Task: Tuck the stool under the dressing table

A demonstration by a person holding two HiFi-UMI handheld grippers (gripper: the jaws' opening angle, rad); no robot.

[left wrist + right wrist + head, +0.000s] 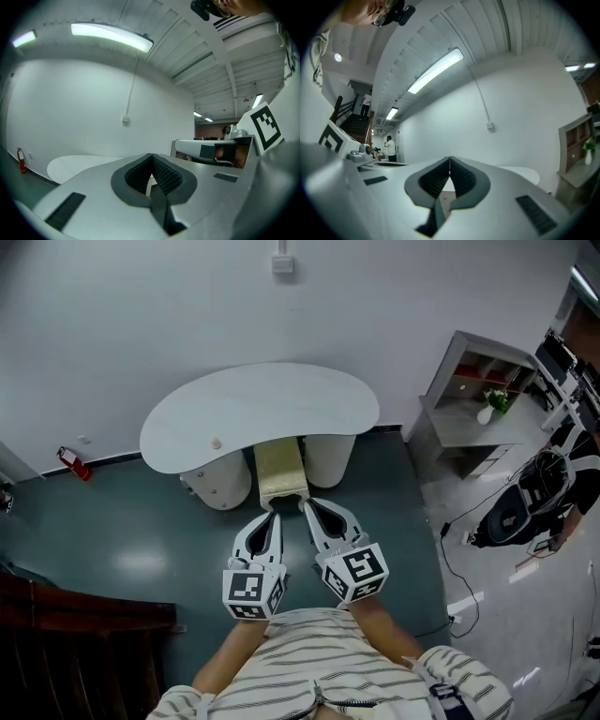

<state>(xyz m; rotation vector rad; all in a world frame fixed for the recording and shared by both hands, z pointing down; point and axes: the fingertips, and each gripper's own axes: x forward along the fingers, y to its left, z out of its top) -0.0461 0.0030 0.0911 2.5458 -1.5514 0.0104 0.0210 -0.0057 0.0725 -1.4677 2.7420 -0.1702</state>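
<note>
Teal floor (112, 531), white wall (169, 296). The stool (280, 472) sits half under the dressing table (253, 413), twelve o'clock of both grippers. Left gripper (272, 515) and right gripper (304, 505) are clenched and empty, tips at its near edge.

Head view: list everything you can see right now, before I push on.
white kidney-shaped dressing table: one, white, against the far wall.
small round item: one, pale, on the tabletop's left part; too small to identify.
cream rounded pedestals: two, cream, under the tabletop, either side of the stool.
beige rectangular stool: one, beige, between the pedestals, far end under the tabletop, near end sticking out.
red fire extinguisher: one, red, floor at left by the wall.
grey shelf unit: one, grey, right of the table.
white vase with a green plant: one, on the shelf unit.
black cable: one, floor at right.
left gripper: one, white, jaws shut, tips at the stool's near end.
right gripper: one, white, jaws shut, tips at the stool's near end.
</note>
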